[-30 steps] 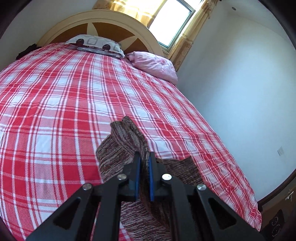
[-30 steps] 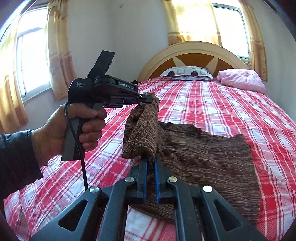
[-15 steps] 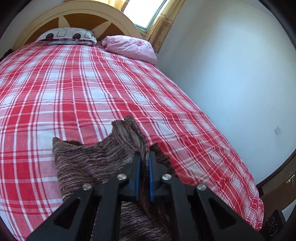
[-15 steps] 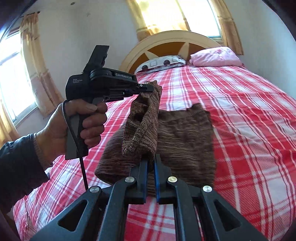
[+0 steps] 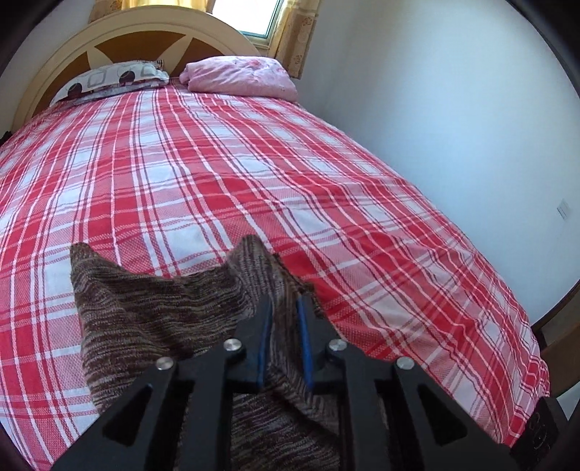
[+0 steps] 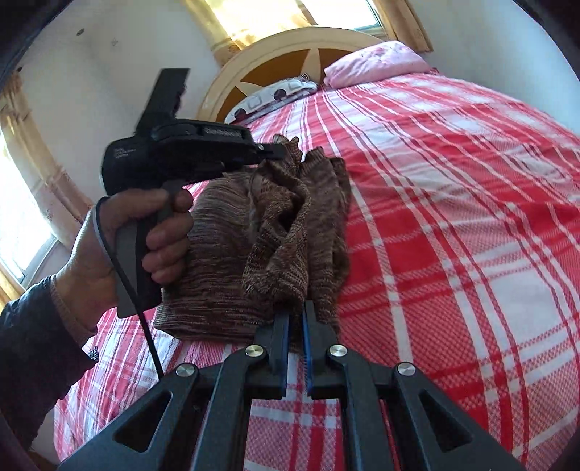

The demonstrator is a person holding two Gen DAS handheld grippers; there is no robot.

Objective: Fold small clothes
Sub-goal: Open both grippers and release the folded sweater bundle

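A brown striped knit garment (image 5: 152, 308) lies partly on the red plaid bed (image 5: 217, 163). My left gripper (image 5: 283, 308) is shut on a bunched edge of it, with cloth running between the blue pads. In the right wrist view the garment (image 6: 275, 232) is doubled over into a narrow bundle. My right gripper (image 6: 296, 319) is shut on its near edge. The left gripper (image 6: 279, 156), held by a hand, pinches the far top edge and holds it above the bed.
A patterned pillow (image 5: 112, 81) and a pink pillow (image 5: 239, 78) lie at the rounded headboard (image 5: 108, 40). A white wall (image 5: 453, 108) runs along the bed's right side. Curtained windows (image 6: 253, 21) stand behind the headboard and on the left.
Both grippers have carried the held edge across, so the spread garment is now folded over into a narrow bundle. The left gripper has swung toward the right side of the bed.
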